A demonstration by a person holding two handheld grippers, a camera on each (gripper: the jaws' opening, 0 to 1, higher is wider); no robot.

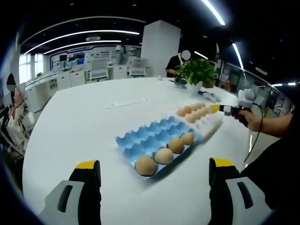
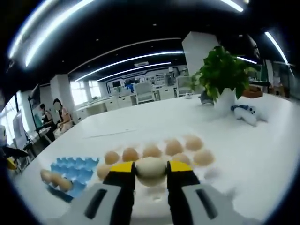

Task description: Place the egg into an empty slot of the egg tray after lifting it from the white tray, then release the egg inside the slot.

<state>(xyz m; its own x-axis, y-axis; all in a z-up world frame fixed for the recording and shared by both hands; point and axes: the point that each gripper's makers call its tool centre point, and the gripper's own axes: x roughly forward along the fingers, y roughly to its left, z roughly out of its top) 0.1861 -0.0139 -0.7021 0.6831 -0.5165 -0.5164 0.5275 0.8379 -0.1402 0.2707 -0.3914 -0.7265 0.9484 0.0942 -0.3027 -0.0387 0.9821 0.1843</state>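
A blue egg tray (image 1: pixel 140 136) lies on the white table, with several brown eggs (image 1: pixel 163 155) in the row along its near edge and its other slots bare. Just beyond it lies the white tray (image 1: pixel 210 125) with more eggs (image 1: pixel 192 112). My left gripper (image 1: pixel 153 165) hangs wide open in front of the blue tray, holding nothing. My right gripper (image 2: pixel 151 168) is shut on a pale egg (image 2: pixel 150 168) over the white tray (image 2: pixel 212 174), which holds several eggs (image 2: pixel 174 146). From the left gripper view, the right gripper (image 1: pixel 234 108), held in a hand, is at the white tray's far end. The blue tray (image 2: pixel 77 166) lies to the left.
A potted plant (image 1: pixel 199 72) (image 2: pixel 222 75) stands past the white tray, with a white and blue object (image 2: pixel 246 112) beside it. A person (image 1: pixel 176 63) stands behind the plant, and others sit at the far left (image 2: pixel 58 117). The table (image 1: pixel 93 108) spreads wide to the left.
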